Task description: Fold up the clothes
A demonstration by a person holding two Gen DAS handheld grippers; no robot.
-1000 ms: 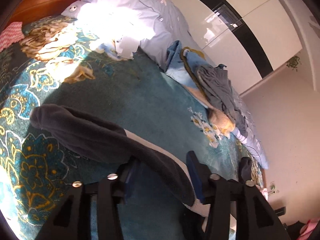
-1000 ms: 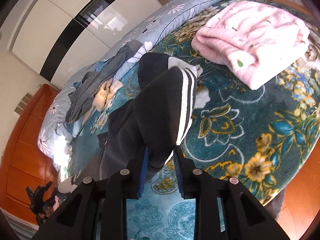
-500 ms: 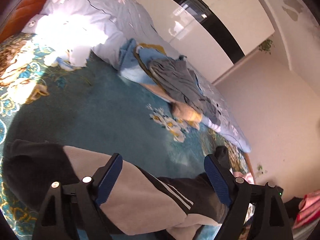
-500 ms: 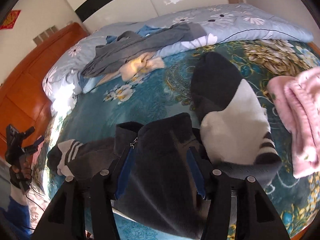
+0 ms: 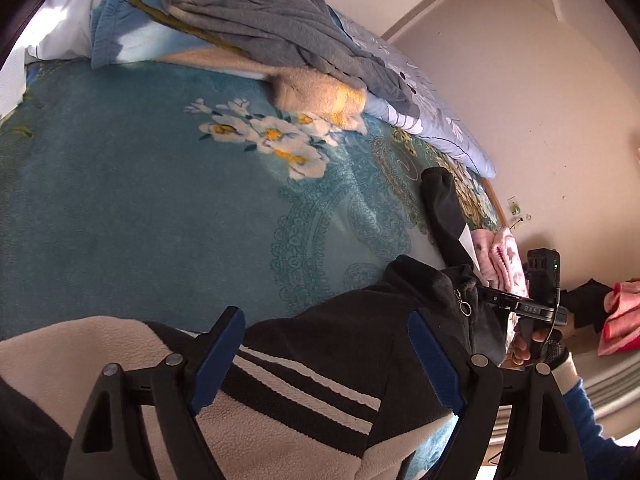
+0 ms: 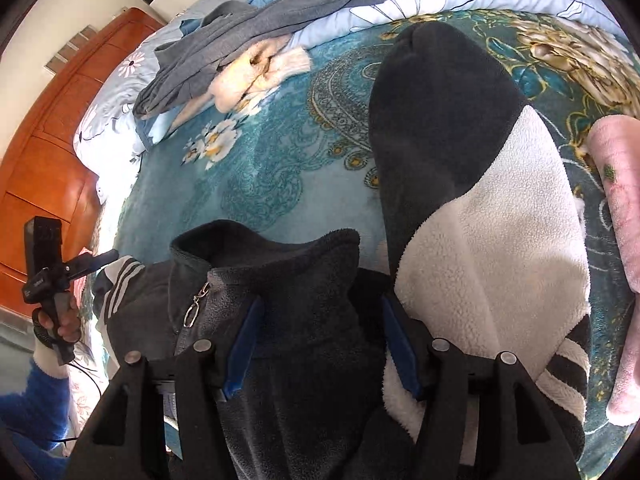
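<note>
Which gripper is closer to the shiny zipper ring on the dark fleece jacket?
Right. The right gripper straddles the jacket's collar just beside the zipper ring, jaws opening. The left gripper sits over a striped sleeve, farther from the ring.

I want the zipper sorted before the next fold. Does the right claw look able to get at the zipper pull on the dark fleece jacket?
Probably yes: the zipper pull lies exposed on the fleece jacket, just left of the right claw, uncovered.

Black-and-cream fleece jacket [image 6: 460, 240] with white stripes, teal floral blanket [image 5: 120, 200], pink folded garment [image 6: 616, 240], grey sweater [image 5: 272, 24]
</note>
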